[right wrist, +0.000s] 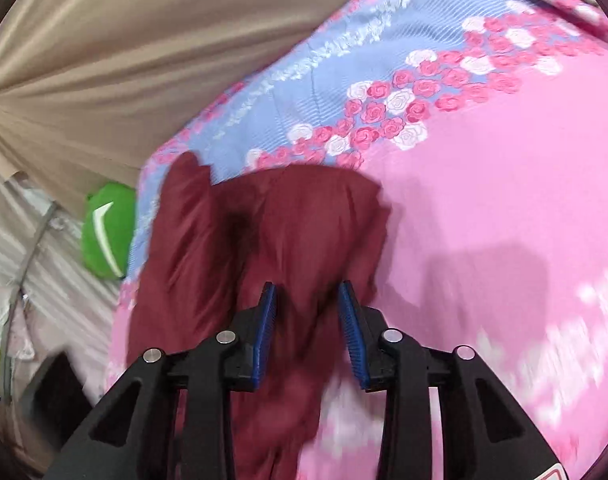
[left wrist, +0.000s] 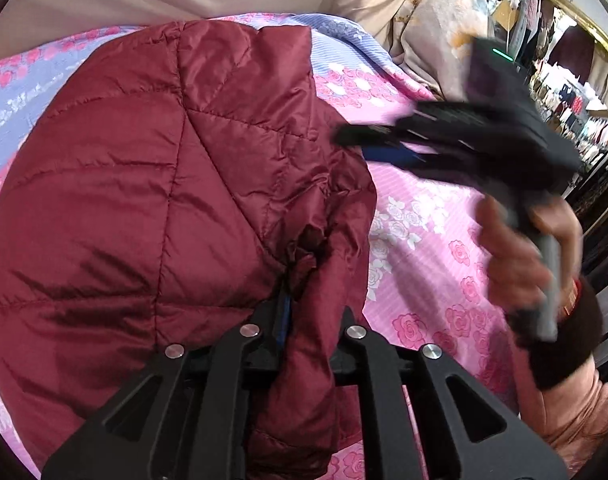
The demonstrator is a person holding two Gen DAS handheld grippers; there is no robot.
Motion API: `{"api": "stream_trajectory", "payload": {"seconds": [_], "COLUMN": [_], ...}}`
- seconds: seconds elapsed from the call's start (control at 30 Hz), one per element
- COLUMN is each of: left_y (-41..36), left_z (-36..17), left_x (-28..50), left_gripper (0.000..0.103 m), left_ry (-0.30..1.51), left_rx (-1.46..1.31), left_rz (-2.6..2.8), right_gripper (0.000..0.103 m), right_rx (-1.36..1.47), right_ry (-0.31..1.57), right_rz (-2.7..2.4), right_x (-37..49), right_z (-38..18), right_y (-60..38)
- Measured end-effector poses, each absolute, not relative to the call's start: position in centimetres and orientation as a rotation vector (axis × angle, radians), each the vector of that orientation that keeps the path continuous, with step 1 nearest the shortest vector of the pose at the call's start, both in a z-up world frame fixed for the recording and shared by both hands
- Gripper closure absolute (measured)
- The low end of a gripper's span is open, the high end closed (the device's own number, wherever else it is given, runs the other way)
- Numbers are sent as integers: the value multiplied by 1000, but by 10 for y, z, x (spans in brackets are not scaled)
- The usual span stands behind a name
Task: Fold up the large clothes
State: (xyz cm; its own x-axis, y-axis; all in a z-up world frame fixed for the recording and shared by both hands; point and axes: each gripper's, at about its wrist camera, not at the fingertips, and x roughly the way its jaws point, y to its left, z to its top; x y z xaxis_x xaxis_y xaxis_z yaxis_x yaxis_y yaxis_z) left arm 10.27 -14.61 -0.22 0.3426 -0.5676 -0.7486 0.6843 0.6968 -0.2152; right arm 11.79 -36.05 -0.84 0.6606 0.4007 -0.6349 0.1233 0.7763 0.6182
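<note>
My left gripper (left wrist: 307, 320) clenched on bunched fold of maroon jacket (left wrist: 164, 184), which lies on pink floral bedsheet (left wrist: 423, 240). My right gripper (right wrist: 307, 320) released, jaws apart, hovering over jacket edge. Right hand (left wrist: 519, 256) blurred. Green pillow (right wrist: 108, 232) beside bed.

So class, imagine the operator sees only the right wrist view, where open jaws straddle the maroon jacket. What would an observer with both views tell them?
Operator: Is the left gripper holding anything?
Observer: Yes, the left gripper is shut on a bunched fold of the maroon jacket.
Operator: Where is my right gripper relative to the jacket?
Observer: The right gripper hovers at the jacket's right edge, over the floral bedsheet, blurred.
Operator: Anything beyond the bed?
Observer: Hanging clothes at the far right.
</note>
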Motion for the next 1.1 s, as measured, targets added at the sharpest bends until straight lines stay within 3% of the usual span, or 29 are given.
{"api": "stream_trajectory", "payload": {"seconds": [0.03, 0.1, 0.37, 0.53, 0.8, 0.9, 0.93, 1.1], "left_y": [-147, -151, -173, -177, -189, -188, -187, -161], "left_z": [-1, 1, -8, -16, -18, -17, -15, 17], "left_x": [100, 96, 99, 102, 83, 81, 79, 64], "left_gripper": [93, 92, 89, 89, 88, 87, 87, 77], "left_ry": [905, 889, 861, 892, 851, 854, 855, 849], "left_rx": [151, 170, 197, 179, 232, 224, 212, 95], "left_rz": [-815, -809, -741, -741, -699, -698, -703, -777], "right_gripper": [97, 99, 102, 89, 89, 93, 103, 103], "right_rx": [686, 688, 648, 552, 468, 393, 372, 538], "right_ry": [849, 854, 985, 899, 748, 815, 839, 937], "right_rz": [178, 233, 295, 168, 275, 250, 212, 211], "right_x": [133, 165, 225, 184, 140, 170, 176, 194], "right_z": [-13, -11, -50, -8, 60, 42, 34, -34], "right_y": [-355, -347, -314, -332, -303, -277, -276, -306]}}
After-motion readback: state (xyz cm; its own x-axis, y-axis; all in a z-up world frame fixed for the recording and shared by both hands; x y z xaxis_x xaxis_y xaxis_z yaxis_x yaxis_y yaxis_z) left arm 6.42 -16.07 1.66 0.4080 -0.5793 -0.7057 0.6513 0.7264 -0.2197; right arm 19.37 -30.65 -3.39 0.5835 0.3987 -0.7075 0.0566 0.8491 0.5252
